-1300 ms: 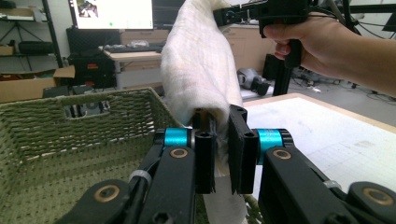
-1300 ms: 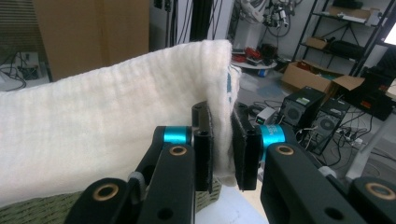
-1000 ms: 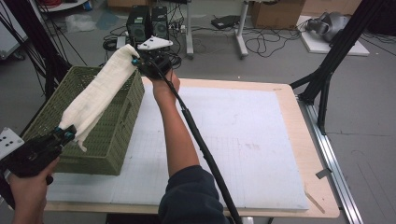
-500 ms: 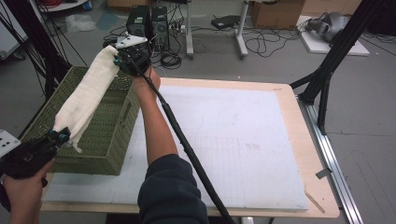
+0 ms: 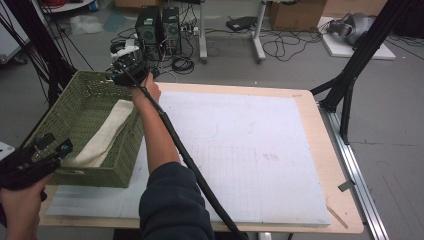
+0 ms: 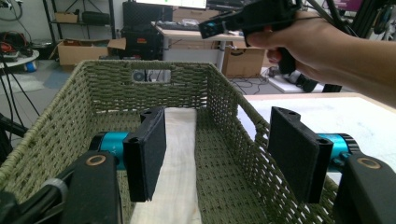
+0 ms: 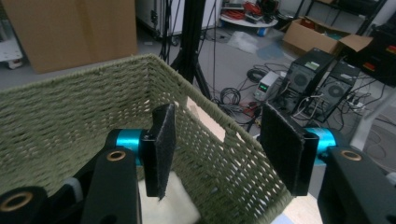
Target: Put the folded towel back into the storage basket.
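While cloth (image 5: 102, 137) lies in basket (image 5: 75, 107), both grippers' jaws, left (image 5: 52, 147) and right (image 5: 120, 75), have just opened, released; no writing legible.

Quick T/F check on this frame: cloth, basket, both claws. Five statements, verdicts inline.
1. The cream cloth lies inside the green woven basket. True.
2. The left claw is clamped on the cloth. False: its jaws have just been opening and stand apart, nothing pressed between them.
3. The right claw is open. True.
4. The basket sits on the floor. False: it rests at the left end of the table.
5. The cloth is dark blue. False: it is cream.
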A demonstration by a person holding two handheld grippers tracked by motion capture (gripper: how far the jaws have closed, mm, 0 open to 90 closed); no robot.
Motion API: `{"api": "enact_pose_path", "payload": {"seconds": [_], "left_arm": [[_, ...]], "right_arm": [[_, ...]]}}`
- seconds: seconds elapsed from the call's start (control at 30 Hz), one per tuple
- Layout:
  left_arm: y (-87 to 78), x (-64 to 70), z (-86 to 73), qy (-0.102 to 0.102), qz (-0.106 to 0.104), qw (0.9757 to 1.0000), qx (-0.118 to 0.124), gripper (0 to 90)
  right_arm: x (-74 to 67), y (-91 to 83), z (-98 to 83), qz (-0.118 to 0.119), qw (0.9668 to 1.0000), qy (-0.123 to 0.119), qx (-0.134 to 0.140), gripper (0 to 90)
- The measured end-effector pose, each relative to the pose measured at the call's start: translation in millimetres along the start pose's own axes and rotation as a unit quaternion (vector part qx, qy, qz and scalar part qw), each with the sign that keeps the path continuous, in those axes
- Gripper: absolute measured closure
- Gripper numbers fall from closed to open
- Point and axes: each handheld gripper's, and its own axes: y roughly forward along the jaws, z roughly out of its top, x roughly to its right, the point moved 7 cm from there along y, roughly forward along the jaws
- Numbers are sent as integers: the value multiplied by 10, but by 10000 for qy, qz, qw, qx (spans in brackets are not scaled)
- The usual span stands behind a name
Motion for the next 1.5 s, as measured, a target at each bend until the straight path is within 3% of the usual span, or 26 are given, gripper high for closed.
{"api": "enact_pose_path", "payload": {"seconds": [0.13,0.33,0.47,0.67,0.8,1.27,1.5], "left_arm": [[13,12,-13,-2,39,10000,-67,301],[74,90,-38,-121,-146,9995,-247,208],[117,180,-32,16,-396,9990,-200,186],[197,269,-27,-50,-615,9979,-190,186],[227,326,-5,-48,-752,9971,-129,186],[286,514,25,48,-1133,9935,-5,179],[343,623,20,48,-1247,9922,-50,180]], "right_arm": [[62,-177,-69,122,9999,25,109,420],[122,-486,-294,508,9985,163,152,373],[181,-648,-439,566,9982,183,26,328],[237,-870,-545,680,9975,211,43,250],[283,-991,-563,664,9976,190,63,187],[452,-1415,-632,615,9974,235,284,174],[607,-1680,-789,442,9986,174,221,163]]}}
